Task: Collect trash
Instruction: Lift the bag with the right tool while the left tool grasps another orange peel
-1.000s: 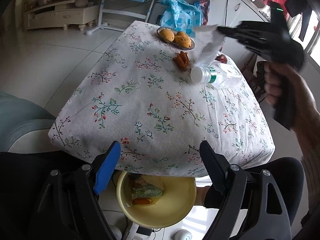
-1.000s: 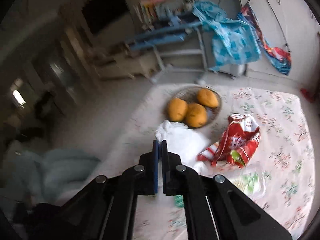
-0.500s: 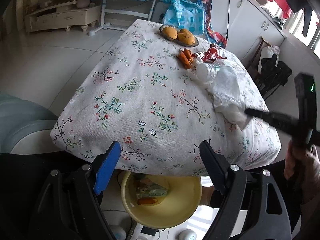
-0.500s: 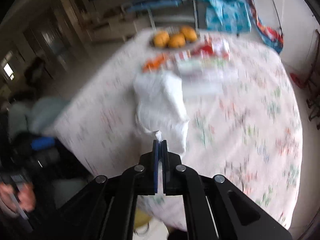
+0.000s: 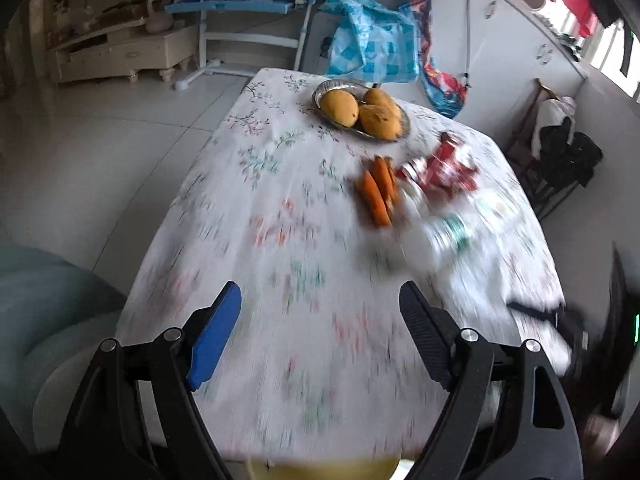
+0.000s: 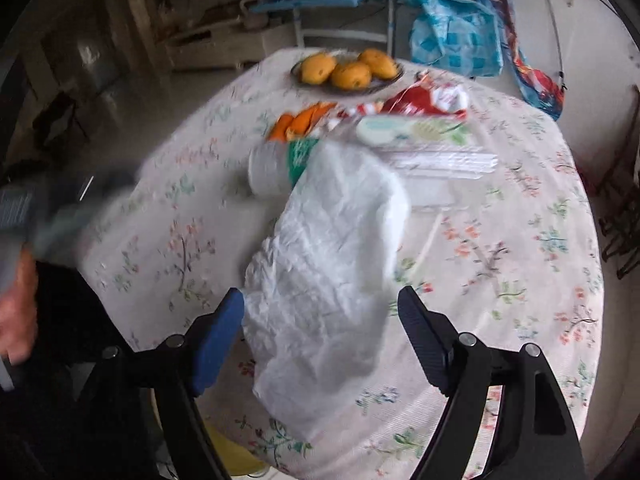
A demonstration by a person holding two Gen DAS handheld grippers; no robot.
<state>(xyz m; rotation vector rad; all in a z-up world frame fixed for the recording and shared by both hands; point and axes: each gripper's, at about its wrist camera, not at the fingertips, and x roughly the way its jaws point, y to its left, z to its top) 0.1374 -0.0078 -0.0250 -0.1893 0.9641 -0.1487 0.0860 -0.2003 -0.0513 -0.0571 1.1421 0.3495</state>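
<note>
A crumpled white plastic bag (image 6: 332, 248) lies on the flowered tablecloth (image 6: 500, 264) near the table's front edge. My right gripper (image 6: 320, 300) hovers over the bag's near end. Its jaws are opening, and the blue pad (image 6: 216, 340) stands clear of the plastic. Beyond the bag lie a plastic bottle with a green label (image 6: 276, 168), a clear wrapper (image 6: 420, 136), orange peels (image 6: 304, 120) and a red snack packet (image 6: 428, 98). My left gripper (image 5: 320, 292) is open over bare cloth, with nothing between its fingers. The rim of a yellow basin (image 5: 328, 470) shows below the table edge.
A plate of mangoes (image 5: 360, 108) sits at the table's far end. A blue desk (image 5: 240, 4) and a blue checked bag (image 5: 372, 48) stand behind it. A dark chair (image 5: 560, 160) is on the right and a teal seat (image 5: 40, 300) on the left. A hand (image 6: 16, 320) shows at the left edge.
My right gripper came down to the table's near edge with the bag, and its jaws went from shut to wide. My left gripper moved forward over the table, so the basin slid almost out of view.
</note>
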